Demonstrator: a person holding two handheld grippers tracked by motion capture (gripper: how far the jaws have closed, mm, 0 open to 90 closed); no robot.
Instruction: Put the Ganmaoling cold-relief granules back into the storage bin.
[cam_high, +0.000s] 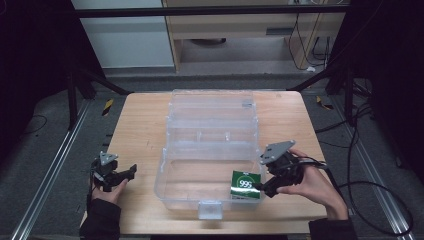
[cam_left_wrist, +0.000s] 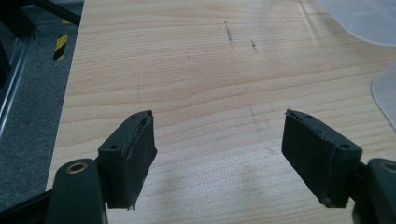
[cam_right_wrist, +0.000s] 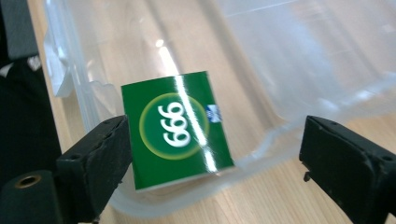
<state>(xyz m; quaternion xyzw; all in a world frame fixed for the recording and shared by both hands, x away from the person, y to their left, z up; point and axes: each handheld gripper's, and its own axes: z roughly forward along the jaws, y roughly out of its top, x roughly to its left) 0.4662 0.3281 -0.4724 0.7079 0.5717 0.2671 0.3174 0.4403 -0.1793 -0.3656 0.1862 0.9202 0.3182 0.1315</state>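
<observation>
A small green packet (cam_high: 246, 185) printed "999" in a white ring rests in the near right corner of a clear plastic case (cam_high: 200, 175) that lies with its lid folded back on the wooden table (cam_high: 142, 130). My right gripper (cam_high: 260, 188) is open at that corner. In the right gripper view the green packet (cam_right_wrist: 175, 128) lies between the wide-apart jaws of my right gripper (cam_right_wrist: 217, 140), close against the left one, over the case's rim (cam_right_wrist: 261, 149). My left gripper (cam_high: 131, 172) hovers open above bare wood to the left of the case, and nothing lies between the jaws of the left gripper (cam_left_wrist: 219, 140).
The case's latch tab (cam_high: 210, 210) juts toward the table's near edge. The lid (cam_high: 212, 107) stretches toward the far edge. Metal rails (cam_high: 47, 180) run along both sides of the table, and cables (cam_high: 380, 195) trail on the floor at right.
</observation>
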